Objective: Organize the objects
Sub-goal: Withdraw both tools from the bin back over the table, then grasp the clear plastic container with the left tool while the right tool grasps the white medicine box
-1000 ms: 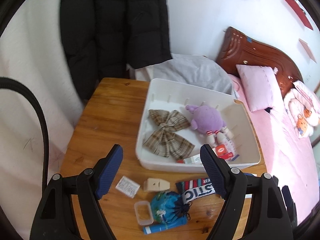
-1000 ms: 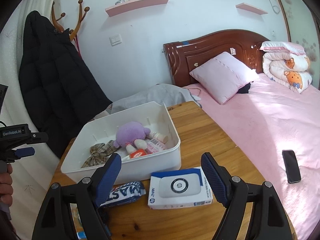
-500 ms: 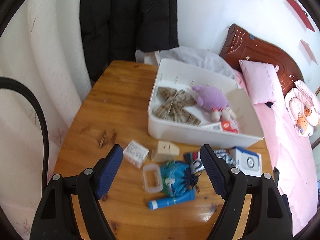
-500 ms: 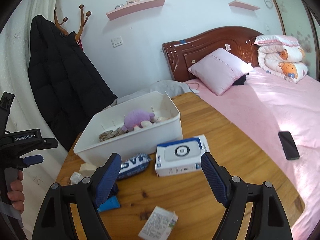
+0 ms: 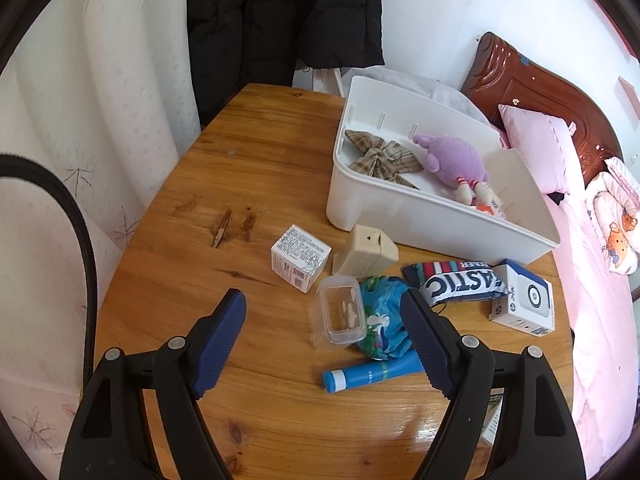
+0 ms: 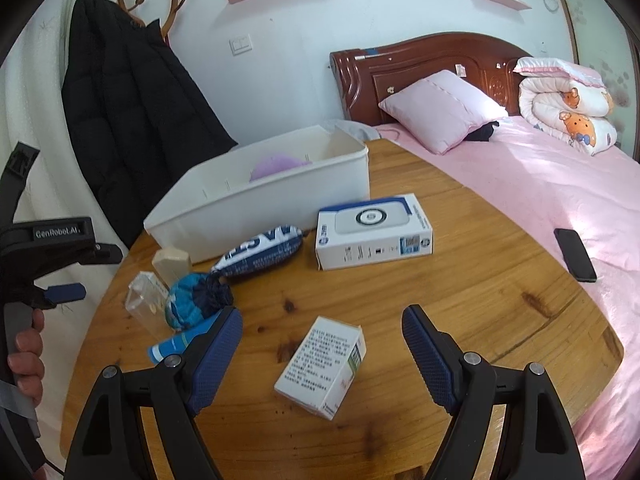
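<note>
Standing on the round varnished wooden table (image 5: 248,168), the white rectangular plastic bin (image 5: 404,216) serves as the collecting place, and it already holds a brown plaid fabric bow (image 5: 380,156) and a soft purple plush toy (image 5: 456,162). Everything not yet sorted lies in a loose cluster just in front of the bin's near wall, probably because that keeps it within easy reach.

Nearest that wall sits a beige wedge-shaped plastic piece (image 5: 366,252), with a small white printed carton (image 5: 300,258) beside it. Further from the bin lie a clear lidded plastic container (image 5: 342,308), a crumpled blue drawstring fabric pouch (image 5: 384,320) and a smooth blue tube (image 5: 370,374). A soft striped packet with white lettering (image 5: 452,282) and a white-and-blue glossy device box (image 6: 372,230) rest close to the bin's corner.

The left gripper (image 5: 324,344) hangs above the container and pouch, its ribbed blue pads spread wide with nothing between them. The right gripper (image 6: 322,364) is equally wide and empty, poised over a white cardboard medicine box (image 6: 322,366) lying farthest from the bin, likely its next pick.
</note>
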A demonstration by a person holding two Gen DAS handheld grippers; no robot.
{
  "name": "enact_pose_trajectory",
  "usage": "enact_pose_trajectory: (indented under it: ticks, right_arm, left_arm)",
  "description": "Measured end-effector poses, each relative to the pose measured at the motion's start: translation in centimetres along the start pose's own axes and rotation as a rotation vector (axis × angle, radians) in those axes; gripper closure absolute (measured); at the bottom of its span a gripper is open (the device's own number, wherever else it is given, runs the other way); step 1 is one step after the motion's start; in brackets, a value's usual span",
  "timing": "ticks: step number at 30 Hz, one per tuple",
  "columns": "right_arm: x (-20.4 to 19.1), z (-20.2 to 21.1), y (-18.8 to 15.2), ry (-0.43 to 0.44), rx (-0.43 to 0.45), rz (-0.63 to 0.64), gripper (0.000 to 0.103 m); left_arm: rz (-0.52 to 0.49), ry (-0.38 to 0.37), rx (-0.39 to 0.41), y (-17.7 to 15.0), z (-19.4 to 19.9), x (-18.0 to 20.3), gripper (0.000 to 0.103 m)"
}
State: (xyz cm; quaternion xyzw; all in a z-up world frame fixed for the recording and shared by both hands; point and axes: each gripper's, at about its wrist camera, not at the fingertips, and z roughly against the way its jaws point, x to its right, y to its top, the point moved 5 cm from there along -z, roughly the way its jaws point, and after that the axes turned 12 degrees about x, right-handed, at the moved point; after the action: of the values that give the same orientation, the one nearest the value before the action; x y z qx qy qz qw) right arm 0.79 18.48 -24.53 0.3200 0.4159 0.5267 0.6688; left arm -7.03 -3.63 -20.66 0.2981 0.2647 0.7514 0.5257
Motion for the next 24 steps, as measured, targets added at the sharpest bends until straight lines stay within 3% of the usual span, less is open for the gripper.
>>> enact_pose_trajectory:
  ticks: [4, 14, 22, 24]
  right_arm:
    - [0.0, -1.1, -1.5, -0.009, -0.057, 0.016, 0.02]
    - [-0.2, -2.2, -2.5, -0.004, -0.097, 0.028, 0.021]
    - [-0.8, -2.6, -2.4, 0.007, -0.142, 0.047, 0.034]
    - [-1.1, -2.8, -2.4, 0.008, -0.154, 0.065, 0.042]
  left_arm:
    - [0.012, -0.006, -0.014, -0.3, -0.6, -0.1, 0.021]
    - [-0.02, -0.035, -0.065, -1.0, -2.2, 0.6, 0.021]
    - [0.01, -0.058, -0.109, -1.4, -3.6, 0.2, 0.022]
    - [0.02, -0.06, -0.119, -1.5, -3.9, 0.0, 0.023]
